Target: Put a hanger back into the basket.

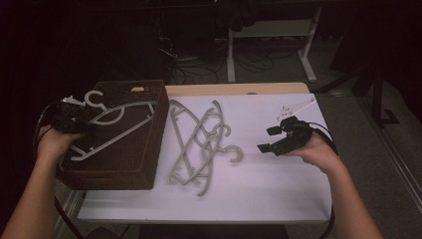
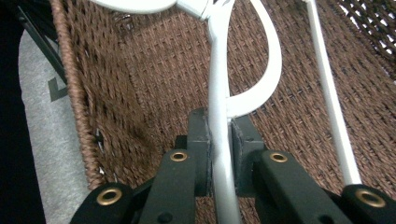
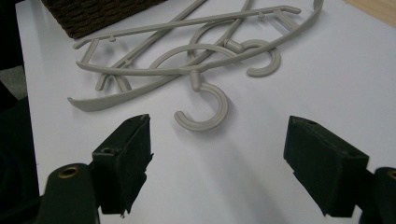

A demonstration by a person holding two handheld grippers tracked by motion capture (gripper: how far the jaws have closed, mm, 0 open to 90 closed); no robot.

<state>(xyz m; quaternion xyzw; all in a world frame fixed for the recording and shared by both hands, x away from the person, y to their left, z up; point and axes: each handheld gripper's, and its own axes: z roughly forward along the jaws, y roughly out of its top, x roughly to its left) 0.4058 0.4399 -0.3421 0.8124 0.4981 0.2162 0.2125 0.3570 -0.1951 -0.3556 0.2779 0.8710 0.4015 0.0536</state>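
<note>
Hangers are what I am moving, from the table [image 1: 278, 199] into the brown woven basket [image 1: 134, 164], and by my reading I am roughly a third of the way through. One pale hanger [image 1: 117, 130] is over the basket in my left gripper [image 1: 63, 119], lying slantwise across the opening with its hook toward the far rim; I cannot tell whether it rests on the basket floor or hangs just above it, so I count it as nearly delivered, not placed. In the left gripper view the jaws are pressed together on a thin bar of that hanger [image 2: 219, 140], one pad on each side, with the woven wall close behind. Left to do: the tangle of hangers [image 1: 201, 144] lying on the white table just to the right of the basket, at least two and perhaps three overlapped, hooks pointing toward my right side. My right gripper [image 1: 274, 140] hovers near that pile with its jaws spread wide and nothing between them; in the right gripper view the nearest hook [image 3: 205, 109] lies ahead of the gap between the pads, apart from both. I judge the next job is releasing on the left, then picking from the pile.
</note>
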